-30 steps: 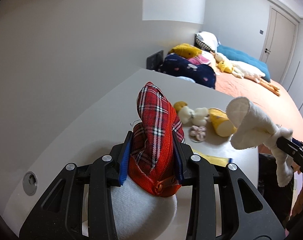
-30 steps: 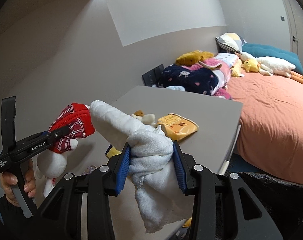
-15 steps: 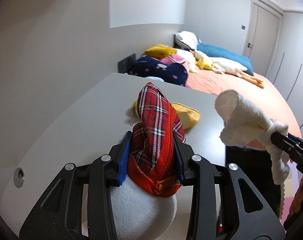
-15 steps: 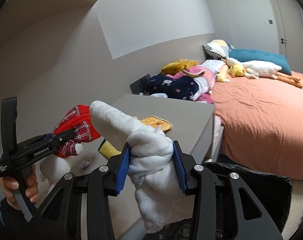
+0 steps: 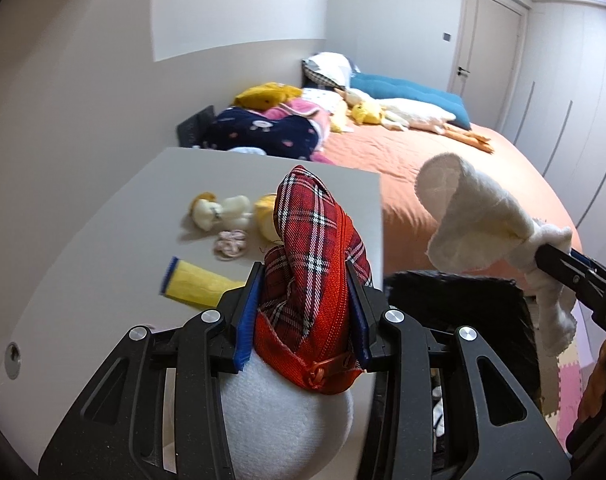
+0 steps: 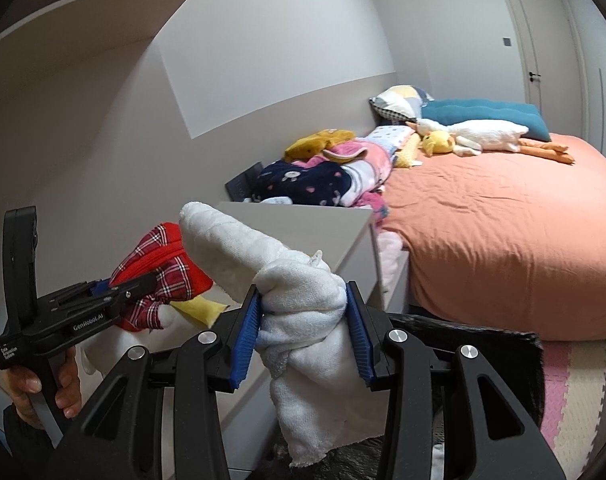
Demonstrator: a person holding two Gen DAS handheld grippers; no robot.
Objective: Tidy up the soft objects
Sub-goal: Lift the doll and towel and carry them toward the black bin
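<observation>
Softness and lightness are judged of the plaid-capped plush (image 5: pixel 311 276) pinched in the left claw (image 5: pixel 303 312) and the limp towel (image 6: pixel 303 316) bunched in the right claw (image 6: pixel 303 332), each best held mid-bulk.

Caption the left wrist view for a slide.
Left tool clamps a red plaid plush toy above the grey table.

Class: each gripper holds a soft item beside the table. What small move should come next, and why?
Probably lower the right gripper and open it, dropping the white towel into the black bin that seems to sit below. The left gripper, shut on the plaid-hatted plush, could follow.
</observation>
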